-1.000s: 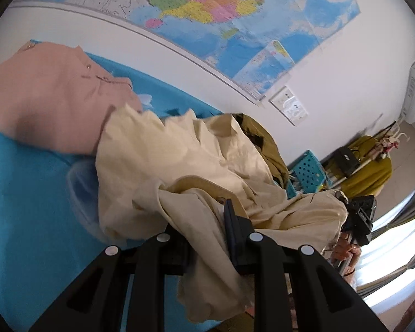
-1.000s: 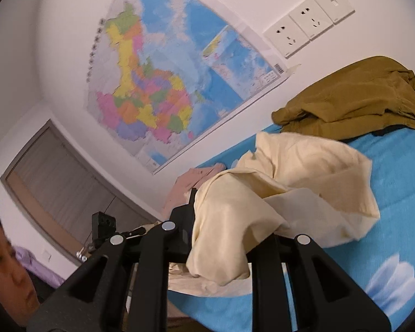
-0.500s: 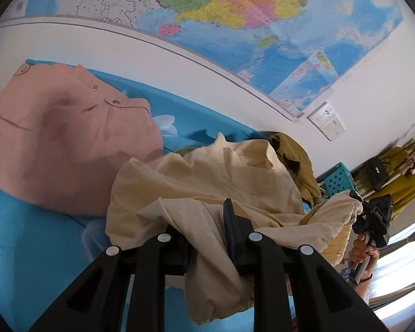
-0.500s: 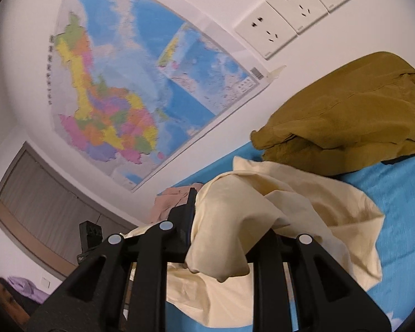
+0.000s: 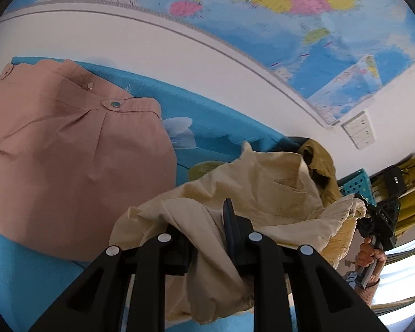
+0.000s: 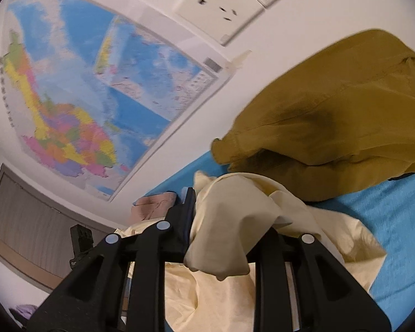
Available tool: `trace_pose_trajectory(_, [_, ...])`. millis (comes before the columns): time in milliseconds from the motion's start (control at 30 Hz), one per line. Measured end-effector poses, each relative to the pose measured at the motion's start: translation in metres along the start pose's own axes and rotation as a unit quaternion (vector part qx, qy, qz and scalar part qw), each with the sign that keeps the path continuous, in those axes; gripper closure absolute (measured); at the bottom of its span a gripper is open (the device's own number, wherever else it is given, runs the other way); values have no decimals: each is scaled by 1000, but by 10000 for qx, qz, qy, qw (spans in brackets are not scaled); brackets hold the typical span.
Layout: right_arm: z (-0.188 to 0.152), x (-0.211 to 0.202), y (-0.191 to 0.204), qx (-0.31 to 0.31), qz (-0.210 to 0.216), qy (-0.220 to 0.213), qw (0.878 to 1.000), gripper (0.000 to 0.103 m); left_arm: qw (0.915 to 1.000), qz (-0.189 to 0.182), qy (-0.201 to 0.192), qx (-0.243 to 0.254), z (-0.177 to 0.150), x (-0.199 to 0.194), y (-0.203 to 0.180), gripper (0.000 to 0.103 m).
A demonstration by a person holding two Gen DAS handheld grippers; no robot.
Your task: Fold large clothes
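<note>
Both grippers are carrying the cream garment (image 5: 262,193) across the blue bedsheet (image 5: 221,121), so the step in hand looks like bringing one edge over to make a fold. The left gripper (image 5: 207,238) is clamped on a bunched fold of the cream cloth, which spills out below its fingers. The right gripper (image 6: 224,229) also has cream cloth between its fingers; its jaws have just been opening a little, yet the cloth still seems pinched there. The garment sits between a pink garment (image 5: 69,152), lying flat just beside it, and an olive garment (image 6: 332,121) heaped against the wall. The next move likely calls for lowering both held edges together onto the sheet, keeping them level so the fold lands square. A teal perforated basket (image 5: 357,185) stands beyond the bed; its contents cannot be made out.
</note>
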State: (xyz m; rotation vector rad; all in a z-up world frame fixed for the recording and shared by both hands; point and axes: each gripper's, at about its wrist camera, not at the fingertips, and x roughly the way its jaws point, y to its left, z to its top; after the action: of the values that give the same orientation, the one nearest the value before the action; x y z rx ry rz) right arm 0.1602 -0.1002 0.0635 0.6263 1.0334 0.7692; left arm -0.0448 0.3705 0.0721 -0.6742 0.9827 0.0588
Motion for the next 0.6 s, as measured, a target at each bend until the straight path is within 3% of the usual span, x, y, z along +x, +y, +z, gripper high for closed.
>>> trace_pose_trajectory(167, [12,19,-12,139,-158,96,9997,81,9998,84,125,-133,15,18,5,84])
trace_pose_trajectory(333, [19,30,-15,121,-218,55,9997,74,9991,169,264,-289,29,38,13,84])
trace_pose_trajectory(433, [18,28,-12,10,-177,6,9998,56,9983,203,367,-393,35,51,18,84])
trace_pose_trajectory(467, [16,26,-9,-47,-169,-29,9998,48,9980,210,398,-436,36,55,20,84])
trace_pose_trajectory(500, [14,22,-6,-109,-118,-85,9998,33,9977,191,423,-485,37,58,22,84])
trace_pose_trajectory(533, [12,16,-3,-156,-32,-205,9997,27,9976,170,445,-510,38,60,24,84])
trace_pose_trajectory(600, [5,5,6,-331,76,-357,9988,23,9972,150,471,-562,41,65,27,84])
